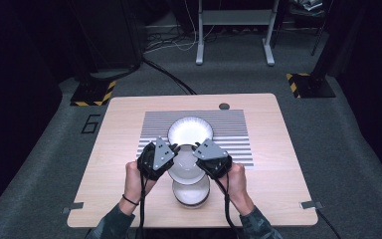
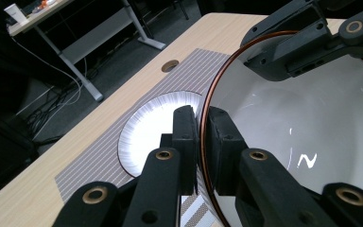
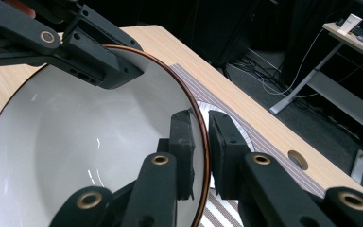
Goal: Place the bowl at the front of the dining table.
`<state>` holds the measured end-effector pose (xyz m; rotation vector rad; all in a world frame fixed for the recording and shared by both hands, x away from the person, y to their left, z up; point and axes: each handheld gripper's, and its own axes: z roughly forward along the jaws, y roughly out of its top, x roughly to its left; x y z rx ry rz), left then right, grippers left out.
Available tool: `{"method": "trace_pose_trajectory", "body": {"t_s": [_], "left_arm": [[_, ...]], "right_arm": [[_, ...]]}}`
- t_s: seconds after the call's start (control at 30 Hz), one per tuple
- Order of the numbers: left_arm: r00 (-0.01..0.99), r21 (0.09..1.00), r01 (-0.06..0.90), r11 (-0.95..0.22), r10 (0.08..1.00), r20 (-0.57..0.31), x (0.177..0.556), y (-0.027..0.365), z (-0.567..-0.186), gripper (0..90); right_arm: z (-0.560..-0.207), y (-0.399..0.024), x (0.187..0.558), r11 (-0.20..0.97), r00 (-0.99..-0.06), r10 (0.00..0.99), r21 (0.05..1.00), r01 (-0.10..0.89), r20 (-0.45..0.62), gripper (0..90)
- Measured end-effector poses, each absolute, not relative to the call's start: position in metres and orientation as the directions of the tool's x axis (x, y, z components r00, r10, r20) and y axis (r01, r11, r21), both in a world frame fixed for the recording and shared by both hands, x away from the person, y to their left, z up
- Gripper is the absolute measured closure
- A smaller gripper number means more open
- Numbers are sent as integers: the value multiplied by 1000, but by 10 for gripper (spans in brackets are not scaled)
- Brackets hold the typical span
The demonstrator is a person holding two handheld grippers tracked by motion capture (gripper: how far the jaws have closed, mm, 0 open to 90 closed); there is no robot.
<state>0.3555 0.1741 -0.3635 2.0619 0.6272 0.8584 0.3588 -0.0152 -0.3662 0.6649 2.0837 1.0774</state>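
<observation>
A white bowl with a thin brown rim point(image 1: 185, 168) hangs between both grippers, over the near middle of the table. My left gripper point(image 1: 174, 149) is shut on the bowl's left rim; in the left gripper view the rim point(image 2: 201, 137) runs between its two pads. My right gripper point(image 1: 195, 149) is shut on the opposite rim, and the right gripper view has that edge point(image 3: 207, 142) pinched the same way. A second white bowl point(image 1: 192, 195) sits on the table directly below the held one. A white ribbed plate point(image 1: 190, 128) lies on the striped mat point(image 1: 234, 129) just beyond.
The wooden table point(image 1: 273, 164) has a round cable hole point(image 1: 224, 106) at its far edge. Metal clips point(image 1: 310, 204) sit at the near corners. A desk frame point(image 1: 234, 30) and black stands with hazard-striped bases point(image 1: 93, 93) stand on the grey floor behind.
</observation>
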Motion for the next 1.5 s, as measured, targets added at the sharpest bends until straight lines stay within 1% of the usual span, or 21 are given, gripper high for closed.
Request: {"method": "trace_pose_trajectory", "body": {"t_s": [0.6,1.33,1.5], "left_arm": [[631,828,117,-549,685,365,359,178,-348,826],[631,828,140,-543,694,348,395,181,-345,821],[627,828,163,-536,704,332,407,181,-348,820]], "right_arm": [[-350,-11,363,531,-628,689,841,98,-362,808],[-347,-6,396,521,-617,707,844,124,-346,808],[-350,-3,408,527,-617,708,839,137,-344,807]]}}
